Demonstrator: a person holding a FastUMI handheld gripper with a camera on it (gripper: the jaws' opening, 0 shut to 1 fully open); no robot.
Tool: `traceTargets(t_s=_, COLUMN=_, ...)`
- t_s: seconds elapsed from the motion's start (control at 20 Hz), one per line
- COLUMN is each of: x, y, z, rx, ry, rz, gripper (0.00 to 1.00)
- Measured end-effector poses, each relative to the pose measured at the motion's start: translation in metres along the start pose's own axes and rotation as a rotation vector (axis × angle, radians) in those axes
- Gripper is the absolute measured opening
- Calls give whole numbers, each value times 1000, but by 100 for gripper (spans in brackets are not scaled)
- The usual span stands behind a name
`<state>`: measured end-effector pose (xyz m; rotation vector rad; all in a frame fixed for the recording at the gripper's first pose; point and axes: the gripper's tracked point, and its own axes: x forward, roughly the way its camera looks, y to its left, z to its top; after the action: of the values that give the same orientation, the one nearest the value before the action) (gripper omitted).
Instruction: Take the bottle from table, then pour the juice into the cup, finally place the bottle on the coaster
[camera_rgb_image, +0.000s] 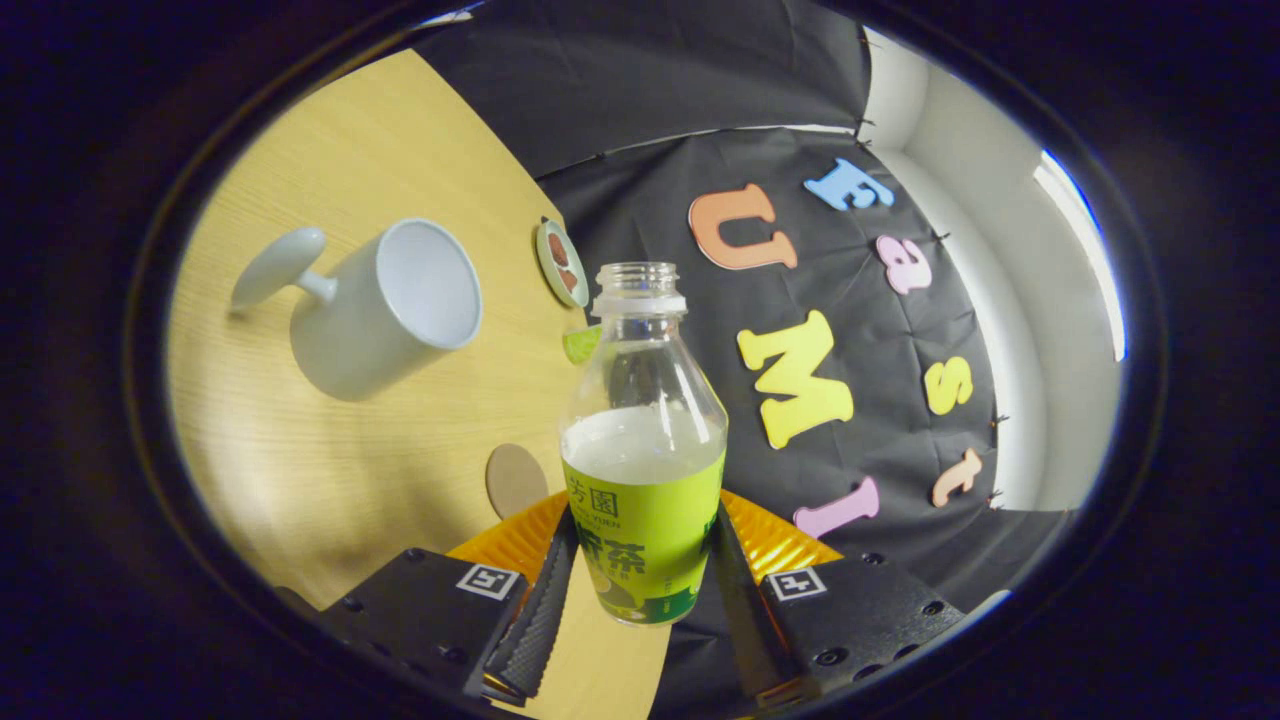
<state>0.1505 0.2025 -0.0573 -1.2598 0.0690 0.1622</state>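
Now tool (640, 600) pinching clear uncapped bottle (643, 440) by glossy label; smooth ceramic cup (385, 310) beyond on woodgrain table (330, 480).

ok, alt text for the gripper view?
The gripper is shut on an uncapped, part-full bottle, held tilted over a wooden table. Beyond it stand a white cup, a round coaster and a small dish.
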Motion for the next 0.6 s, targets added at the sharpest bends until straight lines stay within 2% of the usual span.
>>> traceTargets(t_s=0.6, x=-1, y=4, z=11, rx=-173, ry=-6, rz=-33, gripper=76)
